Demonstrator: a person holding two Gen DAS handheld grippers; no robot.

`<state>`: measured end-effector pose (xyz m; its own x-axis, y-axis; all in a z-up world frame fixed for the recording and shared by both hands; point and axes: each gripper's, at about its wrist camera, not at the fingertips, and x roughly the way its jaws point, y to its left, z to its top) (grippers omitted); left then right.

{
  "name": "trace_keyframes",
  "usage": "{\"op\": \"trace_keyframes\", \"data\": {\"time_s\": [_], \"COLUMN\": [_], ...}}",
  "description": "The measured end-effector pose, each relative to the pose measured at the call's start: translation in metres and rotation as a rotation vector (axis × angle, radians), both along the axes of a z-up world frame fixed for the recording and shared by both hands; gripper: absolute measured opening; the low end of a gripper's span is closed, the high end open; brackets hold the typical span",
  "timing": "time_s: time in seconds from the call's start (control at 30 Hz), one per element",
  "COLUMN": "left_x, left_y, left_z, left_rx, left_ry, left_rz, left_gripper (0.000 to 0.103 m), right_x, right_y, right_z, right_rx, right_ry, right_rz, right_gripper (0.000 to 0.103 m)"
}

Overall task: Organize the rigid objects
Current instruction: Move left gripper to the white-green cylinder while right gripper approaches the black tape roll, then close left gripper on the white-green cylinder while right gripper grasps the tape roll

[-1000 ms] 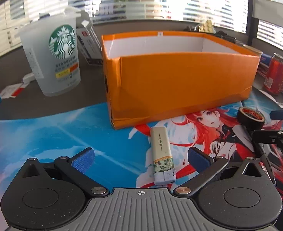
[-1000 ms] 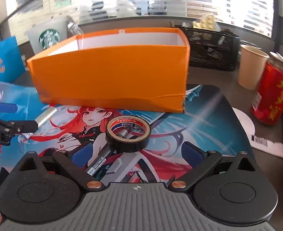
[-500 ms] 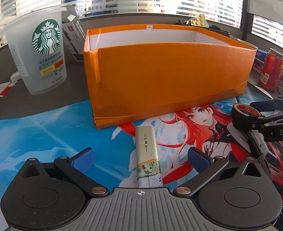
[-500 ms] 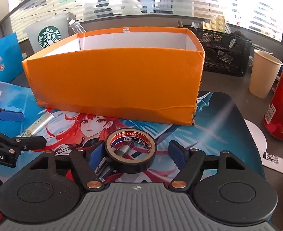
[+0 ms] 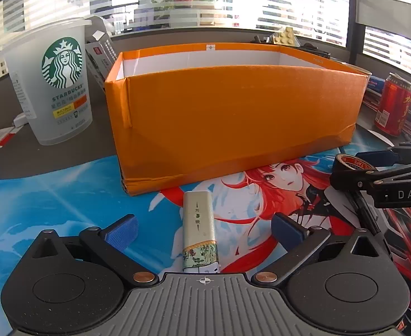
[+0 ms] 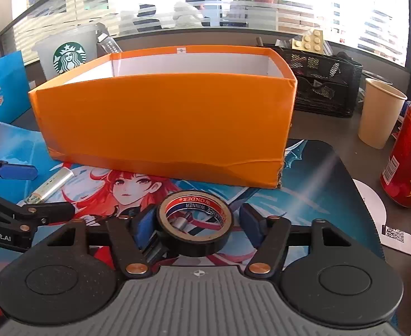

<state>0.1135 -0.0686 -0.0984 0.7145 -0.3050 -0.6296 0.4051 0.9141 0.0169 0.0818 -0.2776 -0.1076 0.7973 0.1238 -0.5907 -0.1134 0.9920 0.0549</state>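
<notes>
Your box (image 5: 233, 117): matt orange paper skin, creased low. Tape roll (image 6: 195, 221): glossy black plastic. Mat (image 5: 51, 196): smooth printed sheen. Cup (image 5: 51, 84): frosted plastic. Can (image 6: 409, 156): shiny metal.

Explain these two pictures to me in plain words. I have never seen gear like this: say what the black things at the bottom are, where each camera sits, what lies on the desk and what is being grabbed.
No robot here: a person holds a hand gripper in each hand, each with a camera looking along its two blue-padded fingers.

The left wrist view shows the left gripper wide open, with a lighter lying on the picture mat between its fingers, untouched.

The right wrist view shows the right gripper closing around a roll of black tape. One pad looks to be at the roll; a gap remains on the other side.

Behind stands an open orange box. A Starbucks cup, a red can and a paper cup stand around it.
</notes>
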Motion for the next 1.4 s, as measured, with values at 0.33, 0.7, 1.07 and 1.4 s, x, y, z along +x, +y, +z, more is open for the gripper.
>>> {"op": "trace_keyframes", "data": {"time_s": [0.33, 0.7, 1.07, 1.4], "left_x": [-0.004, -0.011, -0.011, -0.017], "left_y": [-0.004, -0.007, 0.003, 0.017], "left_z": [0.001, 0.003, 0.008, 0.014], "left_rx": [-0.009, -0.012, -0.061, -0.065], "left_ry": [-0.016, -0.056, -0.013, 0.013], "left_rz": [-0.020, -0.002, 0.036, 0.089], "left_gripper": [0.086, 0.023, 0.020, 0.020], "right_x": [-0.002, -0.005, -0.018, -0.033], "right_y": [0.001, 0.003, 0.004, 0.010], "right_z": [0.000, 0.001, 0.011, 0.024], "right_rx": [0.007, -0.006, -0.029, -0.036], "right_ry": [-0.005, -0.011, -0.069, -0.103], "right_rz": [0.001, -0.019, -0.052, -0.051], "right_gripper": [0.054, 0.054, 0.054, 0.054]}}
